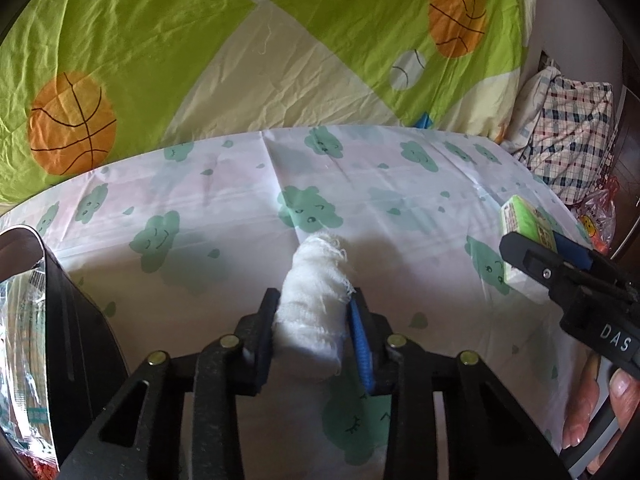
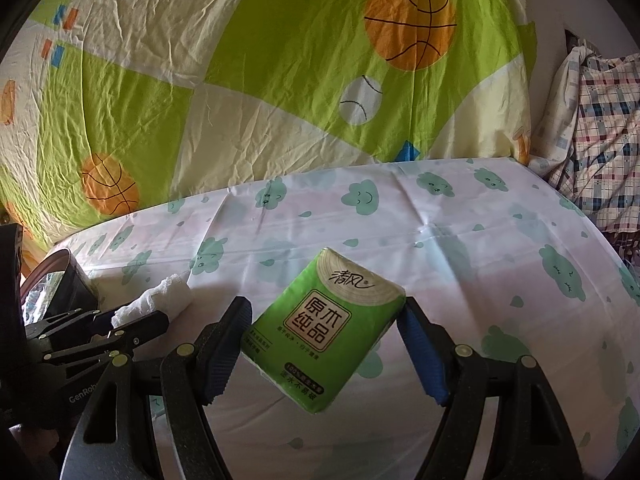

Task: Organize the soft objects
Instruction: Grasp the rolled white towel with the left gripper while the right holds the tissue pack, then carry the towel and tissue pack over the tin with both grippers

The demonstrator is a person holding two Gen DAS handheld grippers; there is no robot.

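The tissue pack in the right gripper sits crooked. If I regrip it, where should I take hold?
Probably across the tissue pack's two long edges at mid-length, coming from above along the right gripper's present line. It is flat, rectangular and soft, and now sits tilted, so one pad catches near a corner. A centred pinch on the narrow width should hold steadier.

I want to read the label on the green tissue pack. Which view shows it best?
The right wrist view: the green tissue pack faces the camera between the right gripper fingers, its label fully visible. The left wrist view shows only an edge-on end of it at far right.
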